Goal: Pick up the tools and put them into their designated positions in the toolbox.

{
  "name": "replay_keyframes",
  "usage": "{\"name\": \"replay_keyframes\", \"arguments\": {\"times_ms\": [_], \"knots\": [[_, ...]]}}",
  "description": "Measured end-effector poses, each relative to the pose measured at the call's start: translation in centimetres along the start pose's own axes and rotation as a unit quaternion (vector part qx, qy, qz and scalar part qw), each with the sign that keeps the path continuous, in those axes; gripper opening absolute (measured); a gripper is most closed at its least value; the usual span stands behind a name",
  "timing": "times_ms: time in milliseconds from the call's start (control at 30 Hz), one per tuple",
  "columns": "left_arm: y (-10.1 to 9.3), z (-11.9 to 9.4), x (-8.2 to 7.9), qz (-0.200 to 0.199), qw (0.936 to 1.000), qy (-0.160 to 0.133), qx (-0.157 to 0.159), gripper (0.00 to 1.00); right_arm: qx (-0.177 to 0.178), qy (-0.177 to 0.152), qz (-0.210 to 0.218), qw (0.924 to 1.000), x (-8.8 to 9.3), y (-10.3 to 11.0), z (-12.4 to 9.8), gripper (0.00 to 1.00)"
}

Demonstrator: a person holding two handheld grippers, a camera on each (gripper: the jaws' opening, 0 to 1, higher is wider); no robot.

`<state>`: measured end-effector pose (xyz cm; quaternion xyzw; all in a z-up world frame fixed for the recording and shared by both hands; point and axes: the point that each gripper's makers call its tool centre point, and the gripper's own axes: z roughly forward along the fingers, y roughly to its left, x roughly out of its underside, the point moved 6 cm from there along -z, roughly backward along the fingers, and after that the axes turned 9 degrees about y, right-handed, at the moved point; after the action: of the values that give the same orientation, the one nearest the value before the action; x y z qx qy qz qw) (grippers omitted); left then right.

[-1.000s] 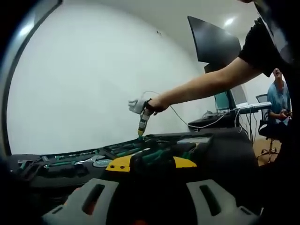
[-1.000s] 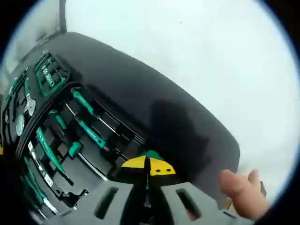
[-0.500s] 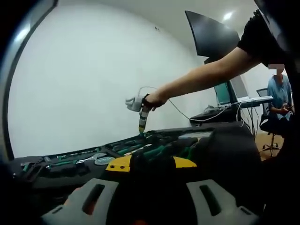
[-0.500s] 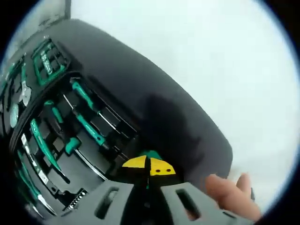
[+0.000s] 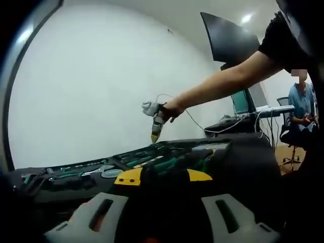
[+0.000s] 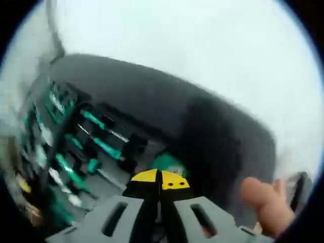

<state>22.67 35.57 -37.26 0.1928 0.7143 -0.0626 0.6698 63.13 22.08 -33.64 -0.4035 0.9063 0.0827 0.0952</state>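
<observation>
White wall point(image 5: 91, 86) and dark wall screen point(image 5: 230, 43) behind; black toolbox point(image 5: 126, 167) spread low across a dark surface, green-handled tools point(image 6: 96, 147) seated in its slots. Right gripper point(image 6: 162, 181) above the toolbox, yellow tips pinched together on a green-handled tool point(image 6: 167, 163). Left gripper point(image 5: 162, 177) low over the box's near edge, jaw state impossible to tell.

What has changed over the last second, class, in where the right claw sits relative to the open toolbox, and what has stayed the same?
Seen from the left gripper view, the right claw dipped to the toolbox half a second ago, then lifted clear and now hangs above it. Its own view is now blurred and has swung. Its tips stay closed together throughout. The left claw, the toolbox and the green-handled tools in their slots stayed put.
</observation>
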Motion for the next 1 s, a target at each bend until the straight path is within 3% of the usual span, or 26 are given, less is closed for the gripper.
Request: {"name": "replay_keyframes", "arguments": {"times_ms": [33, 67, 167, 233, 300, 400, 467, 600, 667, 833, 1000], "knots": [[-0.1, 0.0, 0.0, -0.001, 1.0000, -0.001, 0.002, 0.30, 0.022, 0.003, -0.003, 0.9997, 0.1, -0.4, -0.1, 0.00], [-0.1, 0.0, 0.0, -0.001, 1.0000, -0.001, 0.003, 0.30, 0.046, 0.000, 0.023, 0.9987, 0.2, -0.6, -0.2, 0.00], [0.0, 0.2, 0.1, 0.003, 1.0000, 0.006, 0.000, 0.30, 0.030, 0.000, 0.045, 0.9985, 1.0, 0.4, 0.4, 0.00], [-0.1, 0.1, 0.1, 0.004, 1.0000, 0.006, -0.001, 0.30, 0.022, -0.004, 0.034, 0.9992, 0.9, 0.6, 0.5, 0.00], [0.0, 0.1, 0.1, 0.004, 1.0000, 0.006, -0.002, 0.30, -0.007, 0.010, 0.036, 0.9993, 1.4, 0.8, 0.5, 0.00], [0.0, 0.2, 0.2, 0.006, 0.9999, 0.009, -0.003, 0.30, 0.002, -0.008, 0.010, 0.9999, 1.8, 1.3, 0.5, 0.00], [0.1, 0.3, 0.3, 0.004, 0.9999, 0.011, -0.004, 0.30, 0.021, -0.022, -0.010, 0.9995, 0.8, 0.6, 0.6, 0.00], [0.1, 0.3, 0.3, 0.006, 0.9999, 0.014, -0.008, 0.30, 0.032, -0.019, -0.012, 0.9992, 1.7, 1.6, 0.5, 0.00], [0.0, 0.3, 0.3, 0.008, 0.9998, 0.016, -0.007, 0.30, 0.051, -0.009, -0.034, 0.9981, 0.9, 1.1, 0.6, 0.00], [0.0, 0.3, 0.4, 0.009, 0.9997, 0.020, -0.012, 0.30, 0.047, 0.003, -0.026, 0.9985, -0.5, 0.1, 0.8, 0.00], [0.0, 0.3, 0.4, 0.008, 0.9997, 0.021, -0.012, 0.30, 0.037, -0.005, -0.020, 0.9991, -1.2, -0.9, 0.9, 0.00]]}}
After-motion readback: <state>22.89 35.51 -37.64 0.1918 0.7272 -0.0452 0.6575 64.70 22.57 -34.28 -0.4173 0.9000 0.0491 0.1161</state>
